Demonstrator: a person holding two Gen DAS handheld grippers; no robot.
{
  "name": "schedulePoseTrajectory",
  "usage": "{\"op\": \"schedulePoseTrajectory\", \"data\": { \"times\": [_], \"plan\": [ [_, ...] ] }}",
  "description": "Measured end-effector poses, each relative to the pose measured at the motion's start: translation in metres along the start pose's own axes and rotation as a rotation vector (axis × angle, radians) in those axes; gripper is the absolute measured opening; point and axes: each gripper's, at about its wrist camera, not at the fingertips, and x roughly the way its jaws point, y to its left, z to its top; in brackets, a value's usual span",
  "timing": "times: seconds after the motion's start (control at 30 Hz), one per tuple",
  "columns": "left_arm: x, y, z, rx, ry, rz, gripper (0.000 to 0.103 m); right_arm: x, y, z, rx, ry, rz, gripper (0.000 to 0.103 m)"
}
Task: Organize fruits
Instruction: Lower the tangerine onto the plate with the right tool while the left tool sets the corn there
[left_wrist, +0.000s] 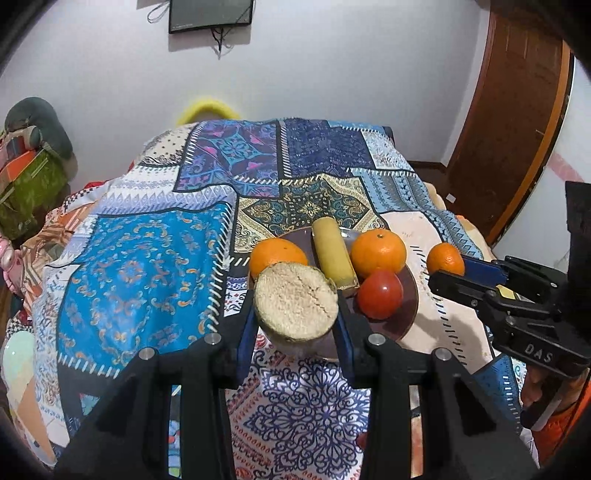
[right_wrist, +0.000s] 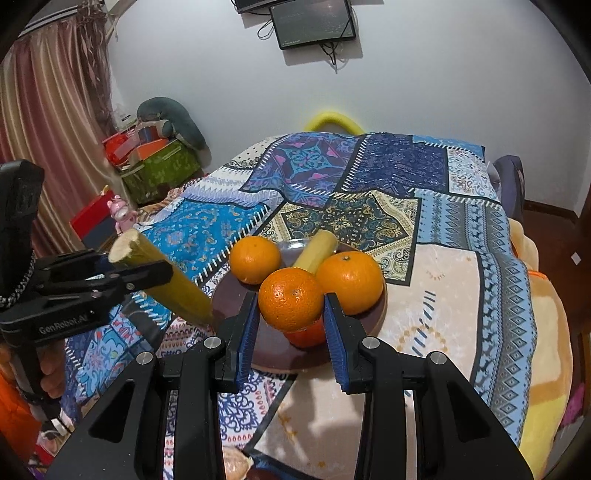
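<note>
Fruit sorting looks maybe halfway, judging by the left wrist view. The dark plate (left_wrist: 404, 314) on the patchwork cloth (left_wrist: 147, 266) already carries two oranges (left_wrist: 378, 252), a red tomato (left_wrist: 379, 298) and a yellow-green cane stick (left_wrist: 333, 253). The left gripper (left_wrist: 295, 325) has its blue ribbed pads clamped on a second cane piece (left_wrist: 296, 301), cut end facing the lens: pale, fibrous, cracked across the middle, smooth greenish rind. Off to the right, the right gripper (left_wrist: 448, 271) pinches a small orange (left_wrist: 445, 259) just past the plate's edge.

Right wrist view: the right gripper (right_wrist: 290, 325) squeezes that orange (right_wrist: 290, 299), dimpled glossy skin, held over the plate (right_wrist: 229, 299) with the tomato (right_wrist: 304, 336) peeking from under it. To the left, the left gripper (right_wrist: 144, 275) holds its cane (right_wrist: 177, 291) tilted, lower end near the plate rim. Both carried pieces aren't set down yet, so I'd guess that's what's left.
</note>
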Motion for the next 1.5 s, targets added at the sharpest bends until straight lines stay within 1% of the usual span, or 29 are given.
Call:
{"op": "schedulePoseTrajectory", "data": {
  "times": [0.1, 0.2, 0.3, 0.47, 0.63, 0.7, 0.77, 0.87, 1.03, 1.2, 1.27, 1.37, 1.5],
  "plan": [
    [0.008, -0.002, 0.005, 0.005, 0.0, 0.003, 0.038, 0.006, 0.0, 0.001, -0.007, 0.006, 0.005, 0.032],
    [0.018, -0.002, 0.012, 0.001, 0.01, -0.015, 0.038, 0.012, 0.0, 0.002, -0.014, 0.013, 0.006, 0.032],
    [0.029, -0.004, 0.017, 0.004, 0.011, -0.01, 0.038, 0.018, -0.002, 0.004, -0.016, 0.018, 0.01, 0.032],
    [0.048, -0.003, 0.024, -0.018, 0.021, -0.011, 0.038, 0.026, -0.003, 0.007, -0.022, 0.02, 0.015, 0.032],
    [0.064, -0.004, 0.027, -0.034, 0.037, -0.026, 0.038, 0.035, -0.007, 0.008, -0.026, 0.029, 0.009, 0.032],
    [0.069, -0.005, 0.027, -0.03, 0.029, -0.017, 0.038, 0.039, -0.009, 0.009, -0.028, 0.03, 0.004, 0.032],
    [0.068, -0.006, 0.027, -0.022, 0.008, -0.009, 0.038, 0.043, -0.01, 0.01, -0.027, 0.035, 0.011, 0.032],
    [0.068, -0.007, 0.028, -0.015, 0.0, -0.013, 0.038, 0.051, -0.01, 0.01, -0.04, 0.044, 0.003, 0.032],
    [0.068, 0.0, 0.025, -0.032, 0.005, -0.001, 0.038, 0.059, -0.008, 0.008, -0.054, 0.056, 0.009, 0.032],
    [0.062, 0.012, 0.014, -0.05, 0.018, 0.018, 0.038, 0.06, -0.006, 0.007, -0.049, 0.062, 0.03, 0.033],
    [0.059, 0.015, 0.009, -0.058, 0.021, 0.02, 0.038, 0.06, -0.001, 0.005, -0.072, 0.067, 0.033, 0.033],
    [0.054, 0.02, 0.004, -0.069, 0.025, 0.02, 0.038, 0.061, 0.007, 0.002, -0.109, 0.073, 0.012, 0.033],
    [0.047, 0.023, -0.005, -0.069, 0.031, 0.029, 0.038, 0.06, 0.01, 0.002, -0.116, 0.08, 0.015, 0.042]
  ]
}}
